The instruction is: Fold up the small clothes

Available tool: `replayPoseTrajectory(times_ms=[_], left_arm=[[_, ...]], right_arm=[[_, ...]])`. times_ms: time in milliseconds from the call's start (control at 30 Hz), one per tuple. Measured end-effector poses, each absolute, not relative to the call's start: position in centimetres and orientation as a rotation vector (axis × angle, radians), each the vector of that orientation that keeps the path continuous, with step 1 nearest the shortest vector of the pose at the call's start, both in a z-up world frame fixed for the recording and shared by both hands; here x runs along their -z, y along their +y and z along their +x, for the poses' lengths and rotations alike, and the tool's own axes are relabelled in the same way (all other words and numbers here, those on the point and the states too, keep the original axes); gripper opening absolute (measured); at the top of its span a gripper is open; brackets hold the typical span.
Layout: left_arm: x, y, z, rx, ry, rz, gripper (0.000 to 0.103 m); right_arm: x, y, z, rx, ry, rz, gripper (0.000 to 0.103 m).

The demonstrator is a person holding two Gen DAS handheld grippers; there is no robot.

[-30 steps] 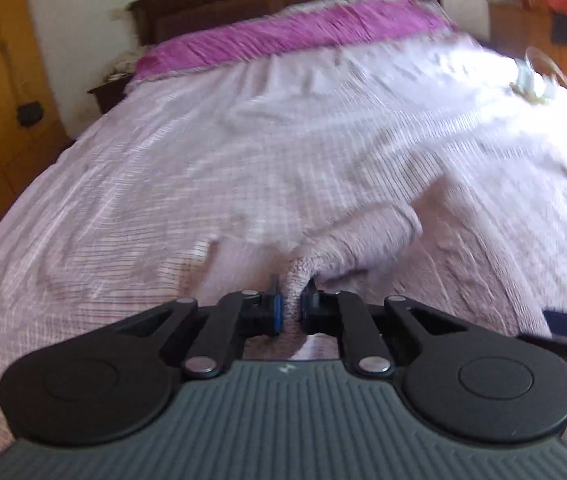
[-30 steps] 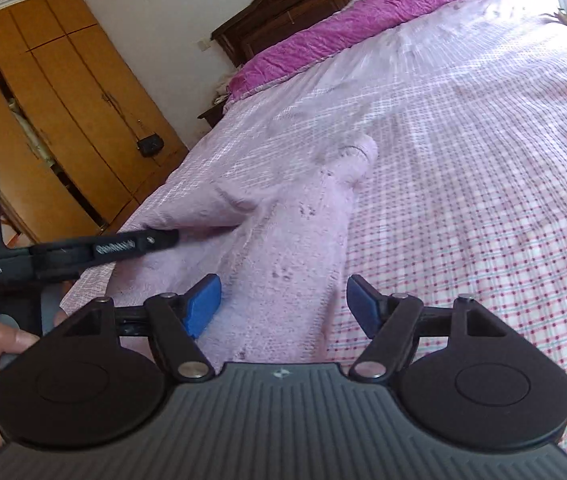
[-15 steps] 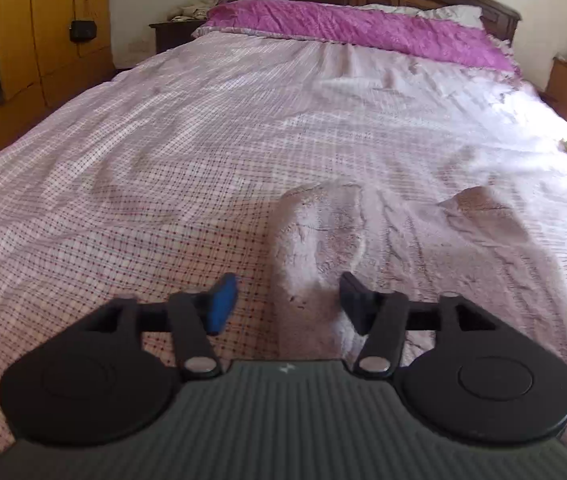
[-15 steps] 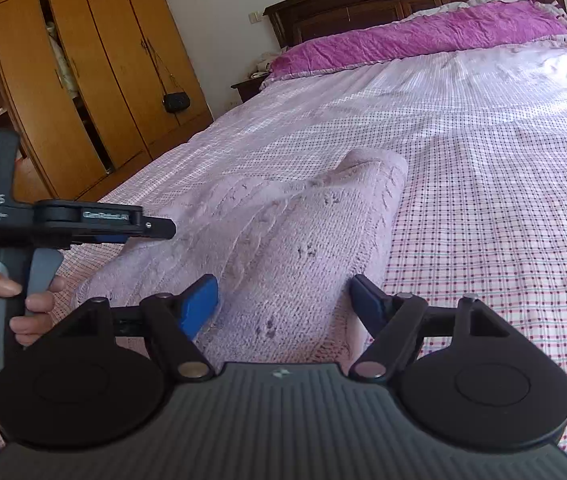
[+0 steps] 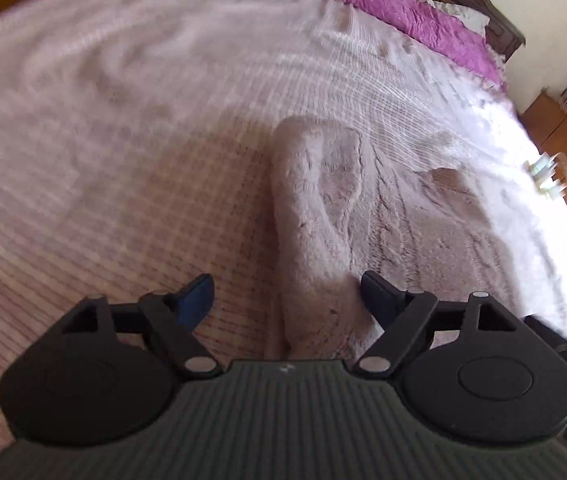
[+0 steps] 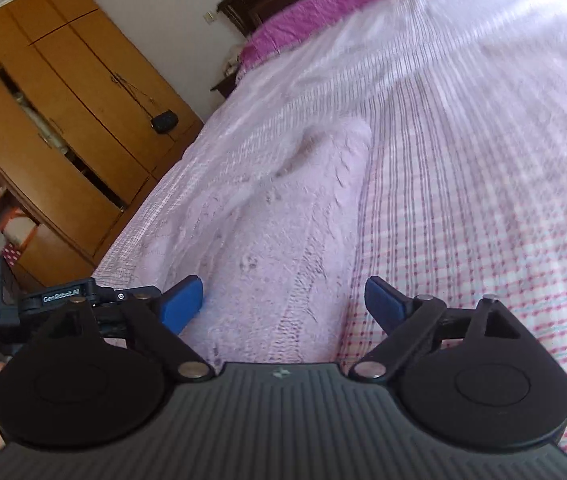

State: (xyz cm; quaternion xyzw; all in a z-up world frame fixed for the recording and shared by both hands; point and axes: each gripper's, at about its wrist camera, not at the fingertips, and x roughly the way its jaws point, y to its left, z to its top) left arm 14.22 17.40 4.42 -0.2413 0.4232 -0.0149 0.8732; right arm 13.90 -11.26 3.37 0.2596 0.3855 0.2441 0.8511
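On the bed (image 5: 83, 128), pink sweater (image 5: 323, 200) between spread jaws.

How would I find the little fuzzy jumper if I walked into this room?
Look at the big bed with the bright purple pillow cover at its head. The knitted sweater lies flat on the checked bedsheet near the foot end, right in front of the open left claw. It is pale pink like the sheet, but fluffy, with raised cable patterns instead of checks.
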Motion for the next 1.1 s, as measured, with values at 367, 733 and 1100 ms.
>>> replayPoseTrajectory(times_ms=[367, 733, 1100], left_arm=[[-1.3, 17.3, 15.0, 0.283, 0.931, -0.804, 0.046], [-6.3, 12.1, 9.4, 0.421, 0.953, -0.832, 0.042], [-4.4, 4.5, 3.2, 0.389, 1.014, -0.508, 0.063]], right_arm=[[-2.2, -10.9, 17.7, -0.567, 0.929, 0.764, 0.053], [-12.1, -16.7, 8.9, -0.535, 0.886, 0.639, 0.050], [-6.7, -23.4, -1.2, -0.355, 0.921, 0.575, 0.057]])
